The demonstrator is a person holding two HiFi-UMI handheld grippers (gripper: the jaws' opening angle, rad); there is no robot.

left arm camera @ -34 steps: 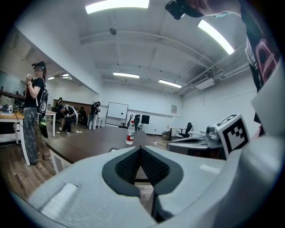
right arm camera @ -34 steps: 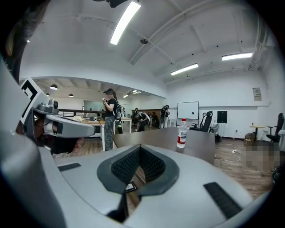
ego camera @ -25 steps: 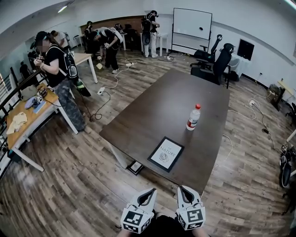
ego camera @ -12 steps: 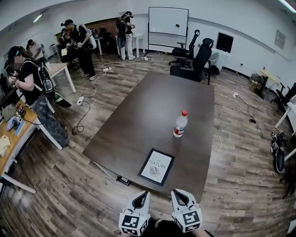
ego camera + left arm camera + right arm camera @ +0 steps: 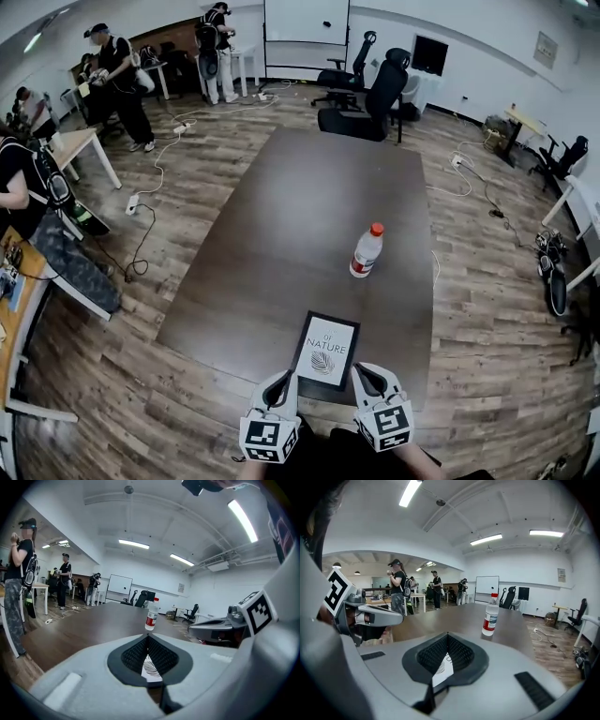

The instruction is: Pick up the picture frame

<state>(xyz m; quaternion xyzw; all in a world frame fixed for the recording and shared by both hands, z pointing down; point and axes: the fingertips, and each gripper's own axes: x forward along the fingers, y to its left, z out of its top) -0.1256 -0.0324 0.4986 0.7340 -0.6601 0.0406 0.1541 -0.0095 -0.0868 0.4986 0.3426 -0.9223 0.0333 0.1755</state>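
The picture frame (image 5: 326, 350), black-edged with a white leaf print, lies flat near the front edge of the dark brown table (image 5: 300, 197). My left gripper (image 5: 284, 378) sits just off the frame's near left corner, jaws shut and empty. On the other side, my right gripper (image 5: 361, 371) is level with the near right corner, also shut and empty. In the left gripper view the frame's print (image 5: 151, 670) shows below the closed jaws of the left gripper (image 5: 148, 637). The right gripper view shows the print (image 5: 440, 670) under the right gripper (image 5: 447, 635).
A water bottle (image 5: 366, 250) with a red cap stands on the table beyond the frame. Black office chairs (image 5: 380, 94) sit at the table's far end. People (image 5: 117, 80) and light wooden desks (image 5: 70, 150) are at the left, with cables on the floor.
Both grippers have moved forward to the table's front edge and now flank the frame's near end. The frame and bottle have not moved on the table.
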